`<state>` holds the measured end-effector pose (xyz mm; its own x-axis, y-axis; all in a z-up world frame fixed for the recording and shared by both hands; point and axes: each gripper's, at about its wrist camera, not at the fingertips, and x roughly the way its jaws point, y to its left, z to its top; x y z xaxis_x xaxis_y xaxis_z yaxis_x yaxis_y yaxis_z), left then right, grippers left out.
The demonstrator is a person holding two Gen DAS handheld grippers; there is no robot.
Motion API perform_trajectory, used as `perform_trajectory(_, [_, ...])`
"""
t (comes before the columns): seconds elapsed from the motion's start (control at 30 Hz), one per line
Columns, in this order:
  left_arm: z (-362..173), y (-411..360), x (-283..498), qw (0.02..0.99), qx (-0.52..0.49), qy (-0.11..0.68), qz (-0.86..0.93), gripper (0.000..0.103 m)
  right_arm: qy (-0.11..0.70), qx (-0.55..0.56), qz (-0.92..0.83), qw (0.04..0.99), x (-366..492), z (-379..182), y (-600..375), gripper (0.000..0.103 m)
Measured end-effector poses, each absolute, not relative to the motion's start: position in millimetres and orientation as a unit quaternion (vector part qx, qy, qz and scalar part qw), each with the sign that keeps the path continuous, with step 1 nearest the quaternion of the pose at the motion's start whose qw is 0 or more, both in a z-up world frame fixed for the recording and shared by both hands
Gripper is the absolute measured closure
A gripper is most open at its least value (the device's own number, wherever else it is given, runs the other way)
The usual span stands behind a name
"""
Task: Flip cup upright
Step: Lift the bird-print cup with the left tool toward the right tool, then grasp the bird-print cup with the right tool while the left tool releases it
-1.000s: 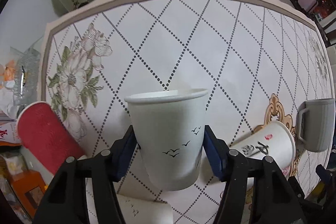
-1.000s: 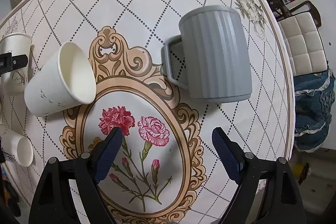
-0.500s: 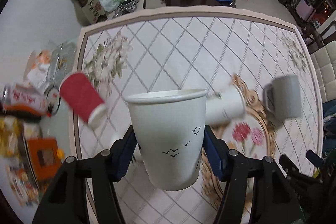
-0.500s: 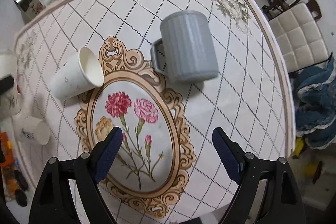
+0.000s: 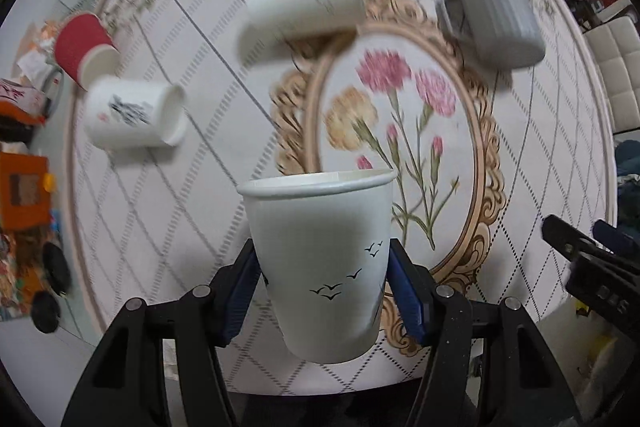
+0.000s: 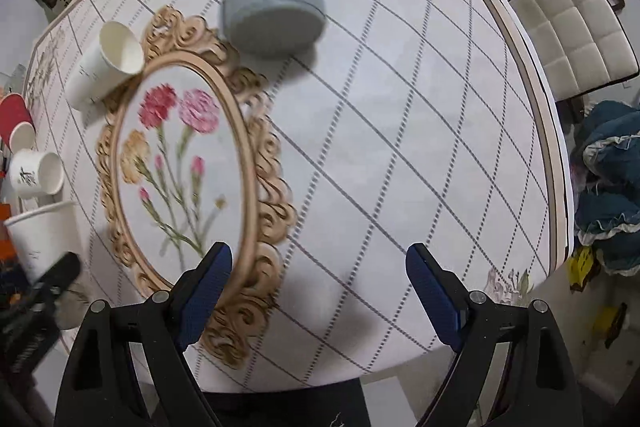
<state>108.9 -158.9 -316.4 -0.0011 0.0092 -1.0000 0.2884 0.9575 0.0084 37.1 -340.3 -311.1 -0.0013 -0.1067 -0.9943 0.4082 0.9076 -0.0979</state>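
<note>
My left gripper (image 5: 322, 291) is shut on a white paper cup with black birds (image 5: 320, 259) and holds it upright, high above the near part of the table; the cup also shows in the right wrist view (image 6: 42, 239). My right gripper (image 6: 318, 291) is open and empty above the near table edge. A white paper cup (image 5: 302, 9) lies on its side on the ornate frame pattern; it also shows in the right wrist view (image 6: 106, 65). A grey ribbed mug (image 5: 498, 15) stands upside down at the back right and shows in the right wrist view (image 6: 274, 11).
A red paper cup (image 5: 82, 49) and a white printed cup (image 5: 134, 115) lie on their sides at the table's left edge. The patterned tablecloth (image 6: 400, 147) covers the table. A white chair (image 6: 572, 27) stands to the right. Clutter lies on the floor to the left.
Both grippers have swung back toward the near table edge and look down on the table. The left gripper still holds the bird cup. The views are blurred by motion.
</note>
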Motion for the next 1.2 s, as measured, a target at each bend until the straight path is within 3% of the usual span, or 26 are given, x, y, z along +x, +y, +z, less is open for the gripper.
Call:
perform_trajectory(0.53, [-367,-163,105,0.679,0.094,0.723,-0.087,0.04,0.698,0.121,-0.202,0.676,12,-334,-375,0.013])
perform_trajectory(0.6, [-367,-163,106,0.681,0.098,0.721,-0.084,0.019,0.698,0.117,-0.204,0.676,12,-334,-376,0.013])
perform_trajectory(0.67, [-366,-162,113,0.681,0.099,0.72,-0.085,0.008,0.697,0.116,-0.205,0.677,10,-333,-377,0.013])
perform_trajectory(1.2, [-335,-158,108,0.703,0.068,0.702,-0.09,0.007,0.695,0.111,-0.217,0.677,6,-332,-382,0.013])
